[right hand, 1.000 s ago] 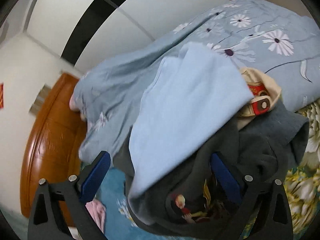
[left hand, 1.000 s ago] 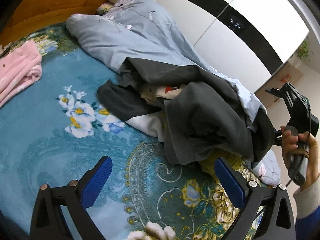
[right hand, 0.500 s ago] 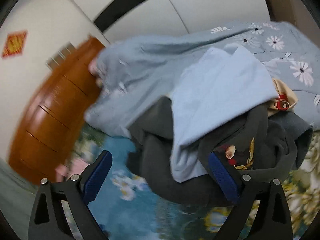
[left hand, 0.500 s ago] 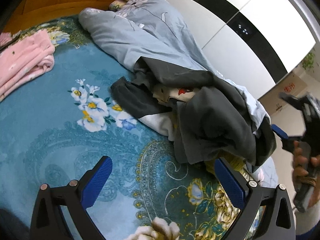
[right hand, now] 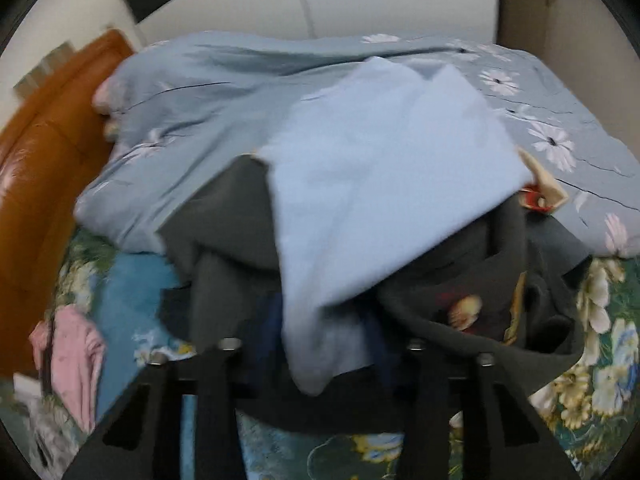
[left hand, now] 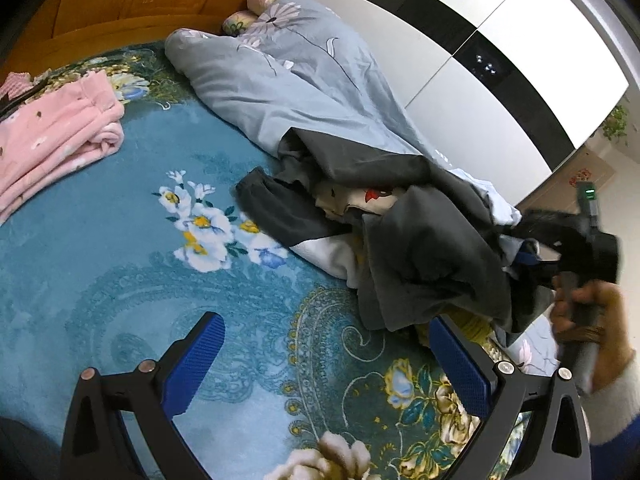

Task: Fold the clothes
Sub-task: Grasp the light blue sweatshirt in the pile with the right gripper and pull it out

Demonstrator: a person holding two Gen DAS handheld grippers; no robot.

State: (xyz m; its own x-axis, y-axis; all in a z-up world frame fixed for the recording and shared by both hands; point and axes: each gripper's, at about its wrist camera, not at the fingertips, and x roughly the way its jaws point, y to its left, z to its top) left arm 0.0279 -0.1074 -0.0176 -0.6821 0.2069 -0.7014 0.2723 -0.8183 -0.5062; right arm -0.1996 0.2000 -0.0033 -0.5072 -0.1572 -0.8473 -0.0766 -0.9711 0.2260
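**Risk: 1 pull could drag the whole heap**

The clothes pile (left hand: 400,240) sits crumpled on the bed's teal floral blanket (left hand: 100,240), leaning against a grey-blue duvet (left hand: 304,92). In it, a light blue garment (right hand: 380,184) lies draped over a dark grey garment (left hand: 432,248), with a cream printed piece (left hand: 360,196) wedged between the layers. None of these lies flat or squared. A pink garment (left hand: 52,144) rests in a loose fold well apart, near the headboard.

The right tool (right hand: 326,328) is pushed into the near side of the heap. Its fingers are drawn well in on either side of the light blue garment's hanging corner, but the pads are half buried and blurred, so I cannot tell whether they bite on cloth. The left tool (left hand: 328,364) hangs over bare blanket beside the pile, jaws wide apart and holding nothing.

What could go wrong, as I judge it:

- The right tool may catch 2 layers at once, light blue and dark grey, because they overlap exactly where its fingers sit. A lift would then bring up a tangle, not 1 garment.
- If the bite takes only a thin edge, the soft cloth could slip out under the weight above it.
- The duvet's edge touches the heap and could be dragged along.
- With the left tool idle, nothing pins the rest, so the cream piece may slide off toward the bed's edge.
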